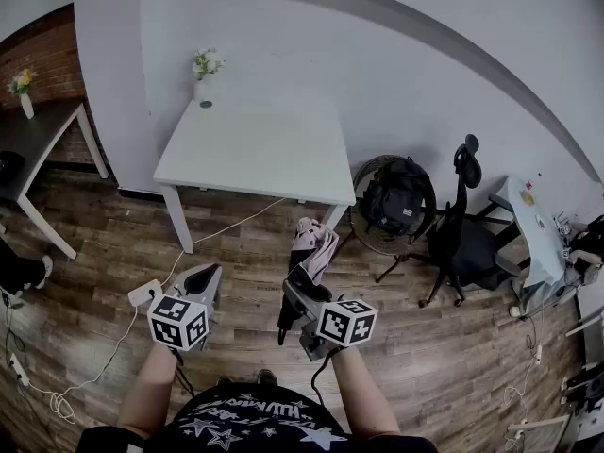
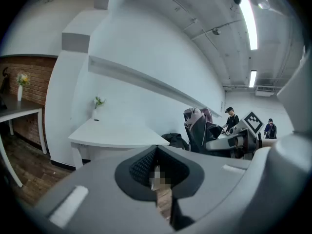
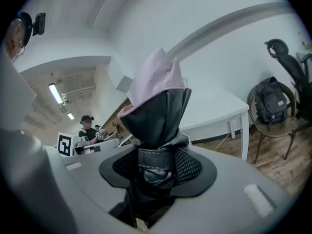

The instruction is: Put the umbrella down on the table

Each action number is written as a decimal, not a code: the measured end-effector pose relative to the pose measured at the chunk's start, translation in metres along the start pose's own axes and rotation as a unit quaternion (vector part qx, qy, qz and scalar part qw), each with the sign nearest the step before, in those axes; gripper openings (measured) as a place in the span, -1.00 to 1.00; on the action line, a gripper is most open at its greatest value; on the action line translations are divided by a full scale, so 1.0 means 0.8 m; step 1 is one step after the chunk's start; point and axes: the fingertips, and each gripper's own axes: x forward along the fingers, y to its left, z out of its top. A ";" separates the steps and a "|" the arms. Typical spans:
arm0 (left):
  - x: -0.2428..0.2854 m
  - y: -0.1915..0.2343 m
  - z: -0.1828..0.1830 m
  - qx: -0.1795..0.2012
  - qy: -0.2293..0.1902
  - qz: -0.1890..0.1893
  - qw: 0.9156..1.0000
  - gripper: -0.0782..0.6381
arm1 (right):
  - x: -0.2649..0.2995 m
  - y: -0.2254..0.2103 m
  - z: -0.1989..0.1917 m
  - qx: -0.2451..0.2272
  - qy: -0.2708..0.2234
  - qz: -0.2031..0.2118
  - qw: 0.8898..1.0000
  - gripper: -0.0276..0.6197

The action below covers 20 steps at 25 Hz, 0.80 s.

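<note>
A folded black and pale pink umbrella (image 1: 313,245) stands upright in front of me, over the wooden floor, just short of the white table (image 1: 255,149). My right gripper (image 1: 300,289) is shut on the umbrella, its pads pressing at the strap around the folded cloth (image 3: 157,161). The umbrella's pink top (image 3: 158,82) rises above the jaws, with the white table (image 3: 214,106) behind it. My left gripper (image 1: 206,274) hangs to the left of the umbrella, apart from it. In the left gripper view its jaws are shut (image 2: 156,152) with nothing between them, and the umbrella (image 2: 197,128) shows to the right.
A small vase of flowers (image 1: 204,72) stands at the table's far left corner. A black backpack on a round chair (image 1: 396,201) and a black office chair (image 1: 462,234) are to the table's right. A dark table (image 1: 38,140) stands left. A power strip and cable (image 1: 142,295) lie on the floor.
</note>
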 end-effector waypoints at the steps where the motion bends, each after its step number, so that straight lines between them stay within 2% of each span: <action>1: -0.001 -0.001 0.002 -0.002 -0.002 -0.001 1.000 -0.77 | 0.000 0.000 0.000 -0.001 0.001 -0.001 1.000 -0.26; 8: -0.014 0.009 0.002 -0.003 -0.006 -0.001 1.000 -0.77 | 0.004 0.008 -0.009 0.001 0.003 -0.007 1.000 -0.26; 20: -0.049 0.036 -0.030 -0.026 0.010 0.001 1.000 -0.77 | 0.014 0.027 -0.035 0.008 0.010 -0.028 1.000 -0.26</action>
